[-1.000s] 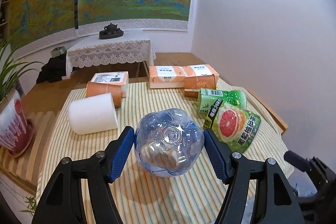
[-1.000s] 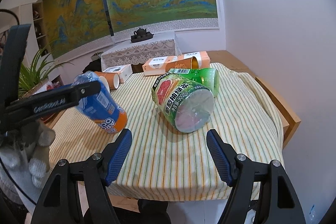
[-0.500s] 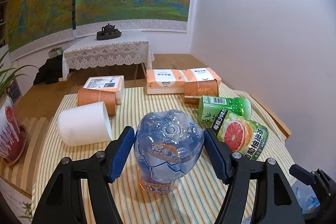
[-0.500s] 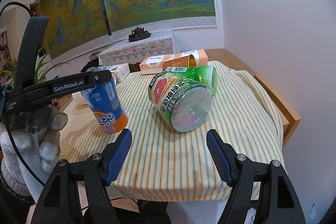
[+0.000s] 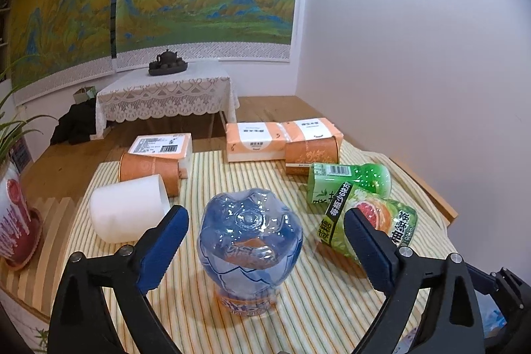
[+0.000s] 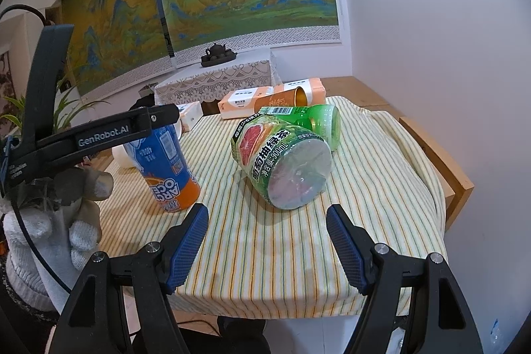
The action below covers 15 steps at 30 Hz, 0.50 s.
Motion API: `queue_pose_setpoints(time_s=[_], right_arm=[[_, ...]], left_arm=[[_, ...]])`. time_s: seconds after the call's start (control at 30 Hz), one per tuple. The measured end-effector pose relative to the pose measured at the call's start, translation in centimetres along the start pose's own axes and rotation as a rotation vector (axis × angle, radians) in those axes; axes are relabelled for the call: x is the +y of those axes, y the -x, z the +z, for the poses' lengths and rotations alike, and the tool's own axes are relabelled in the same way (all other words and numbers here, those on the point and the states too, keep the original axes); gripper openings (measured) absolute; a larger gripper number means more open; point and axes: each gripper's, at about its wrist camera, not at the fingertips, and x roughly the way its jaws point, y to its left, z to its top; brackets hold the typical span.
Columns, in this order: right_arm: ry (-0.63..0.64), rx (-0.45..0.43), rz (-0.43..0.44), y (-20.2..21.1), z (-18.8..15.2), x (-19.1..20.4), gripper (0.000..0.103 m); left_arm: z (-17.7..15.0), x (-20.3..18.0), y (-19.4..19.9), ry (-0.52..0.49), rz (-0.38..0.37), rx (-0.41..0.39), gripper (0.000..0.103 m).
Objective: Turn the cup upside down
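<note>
I see my left gripper (image 5: 265,241) fingers spread around the cup (image 5: 249,249), apparently inverted on the desk (image 5: 308,317), right gripper (image 6: 267,243) spread, empty.

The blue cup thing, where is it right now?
The blue cup stands upside down on the striped tablecloth, between the open left gripper's fingers, with the white roll to its left and the grapefruit tea bottle to its right.

Potted plant (image 5: 13,214) cut off left
</note>
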Motion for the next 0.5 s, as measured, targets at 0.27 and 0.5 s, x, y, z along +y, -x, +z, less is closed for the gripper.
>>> queue_pose_setpoints(time_s=[0.27,0.5], right_arm=[[0.000,-0.005,0.003,0.3,0.1,0.1,0.070],[0.006,-0.029,0.003,1.3,0.3,1.1,0.073]], left_arm=[[-0.2,0.3,1.8,-0.006,0.016,-0.033,0.102],[-1.3,1.3,6.0,-0.002,0.052,-0.085,0.102]])
